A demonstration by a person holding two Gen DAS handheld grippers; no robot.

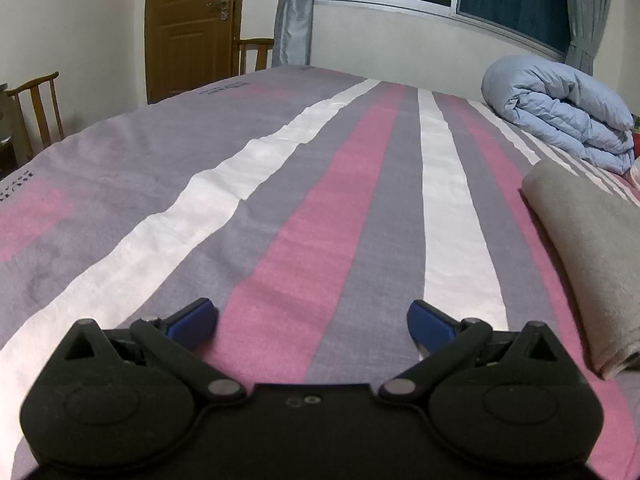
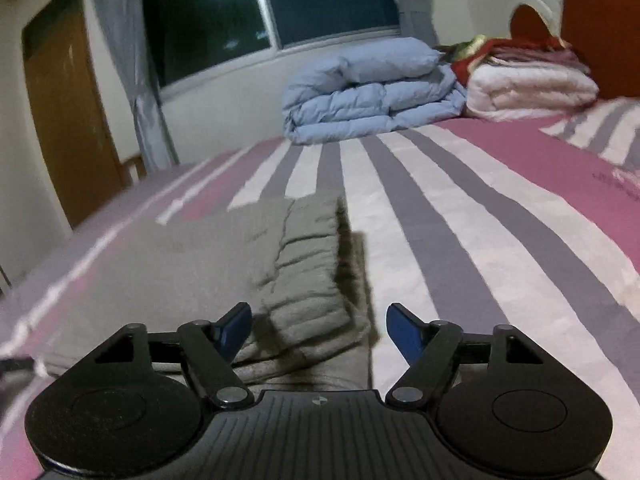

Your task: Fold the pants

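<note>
With its fingers spread and nothing pinched between them, the right gripper (image 2: pixel 318 336) hangs just over the near end of the pants (image 2: pixel 240 256), which lie folded into a grey stack on the bed (image 2: pixel 460 216). Off to the side, the left gripper (image 1: pixel 312 322) also stands wide apart, empty, over bare striped sheet, the pants (image 1: pixel 588 248) well to its right. Farther back sit a blue duvet (image 2: pixel 368 92), a white quilt (image 2: pixel 528 88) and the window (image 2: pixel 224 20). I'd judge the fold nearly done; a finger dragging across that top layer while pulling away could catch the bunched waistband and tug the stack open.
</note>
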